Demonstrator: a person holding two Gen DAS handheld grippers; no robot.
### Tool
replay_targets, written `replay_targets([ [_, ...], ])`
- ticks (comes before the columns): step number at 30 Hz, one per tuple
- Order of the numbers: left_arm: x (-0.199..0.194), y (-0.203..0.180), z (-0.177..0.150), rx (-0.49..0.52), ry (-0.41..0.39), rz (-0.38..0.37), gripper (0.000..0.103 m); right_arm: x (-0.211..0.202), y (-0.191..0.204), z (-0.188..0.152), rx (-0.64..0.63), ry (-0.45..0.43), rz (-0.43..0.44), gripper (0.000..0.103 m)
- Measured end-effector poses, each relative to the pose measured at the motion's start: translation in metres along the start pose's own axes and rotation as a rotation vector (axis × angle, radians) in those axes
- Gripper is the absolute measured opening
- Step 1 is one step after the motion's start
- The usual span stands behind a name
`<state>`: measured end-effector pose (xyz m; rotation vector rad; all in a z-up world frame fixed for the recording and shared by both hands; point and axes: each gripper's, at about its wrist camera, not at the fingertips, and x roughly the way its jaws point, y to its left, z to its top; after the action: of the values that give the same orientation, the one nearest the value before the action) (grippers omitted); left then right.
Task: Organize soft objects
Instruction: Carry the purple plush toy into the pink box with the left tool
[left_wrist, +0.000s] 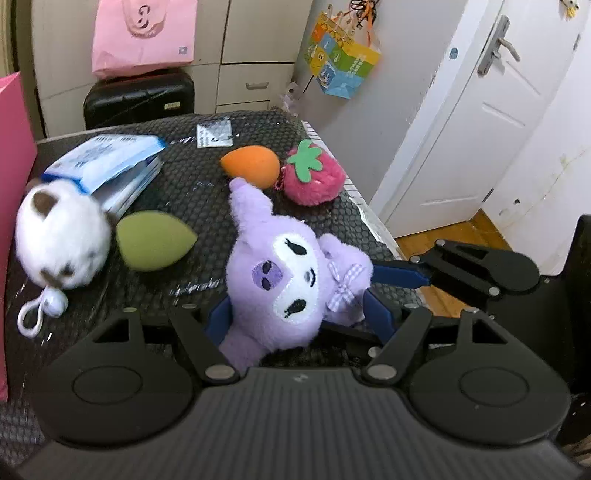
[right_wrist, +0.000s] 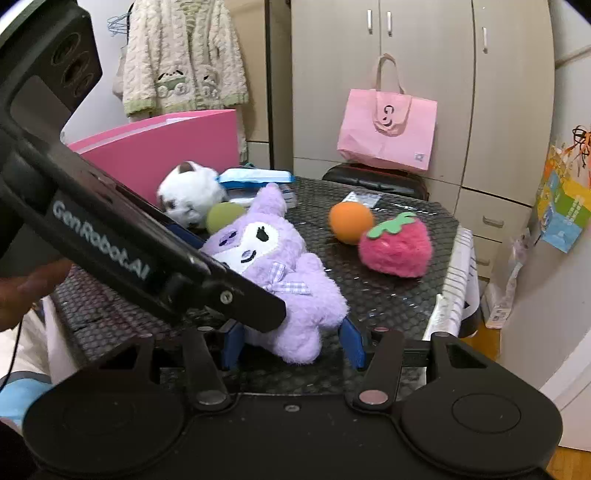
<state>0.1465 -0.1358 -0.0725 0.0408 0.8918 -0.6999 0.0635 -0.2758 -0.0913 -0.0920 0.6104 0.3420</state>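
A purple plush doll (left_wrist: 280, 273) lies on the black honeycomb-patterned table (left_wrist: 192, 184). My left gripper (left_wrist: 297, 317) is shut on its head, blue pads against both sides. My right gripper (right_wrist: 291, 343) is shut on the doll's (right_wrist: 295, 295) lower body and legs. In the right wrist view my left gripper's black frame crosses from the upper left and hides part of the doll. Loose on the table are a white plush cat (left_wrist: 62, 236), a green sponge egg (left_wrist: 155, 240), an orange sponge egg (left_wrist: 251, 166) and a pink strawberry plush (left_wrist: 314, 177).
A blue-and-white packet (left_wrist: 107, 162) lies by the cat. An open pink box (right_wrist: 166, 147) stands at the table's left. Behind are a black suitcase (left_wrist: 140, 99) with a pink bag (right_wrist: 388, 125), and cupboards. The table's right edge (right_wrist: 454, 280) drops to the wooden floor.
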Motion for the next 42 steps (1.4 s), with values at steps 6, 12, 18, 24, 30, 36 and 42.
replay_targets([
  [6,-0.025,0.007,-0.011,-0.037,0.027,-0.017,0.073,-0.011,0.026,0.006,-0.02,0.034,0.013,0.059],
  [12,-0.06,0.018,-0.032,-0.079,0.046,-0.02,0.072,-0.025,0.054,0.015,-0.023,0.073,0.06,0.059],
  [18,-0.104,0.033,-0.054,-0.116,0.023,-0.002,0.073,-0.036,0.088,0.026,-0.06,0.065,0.127,0.058],
  [24,-0.15,0.042,-0.071,-0.076,0.008,0.072,0.074,-0.041,0.127,0.038,-0.077,0.053,0.211,0.059],
  [30,-0.194,0.061,-0.076,-0.094,-0.022,0.113,0.074,-0.04,0.158,0.06,-0.102,0.039,0.28,0.059],
  [36,-0.231,0.086,-0.066,-0.099,-0.089,0.141,0.074,-0.03,0.177,0.098,-0.139,0.027,0.327,0.059],
  [42,-0.244,0.123,-0.046,-0.138,-0.126,0.141,0.074,-0.005,0.185,0.134,-0.174,0.024,0.345,0.059],
])
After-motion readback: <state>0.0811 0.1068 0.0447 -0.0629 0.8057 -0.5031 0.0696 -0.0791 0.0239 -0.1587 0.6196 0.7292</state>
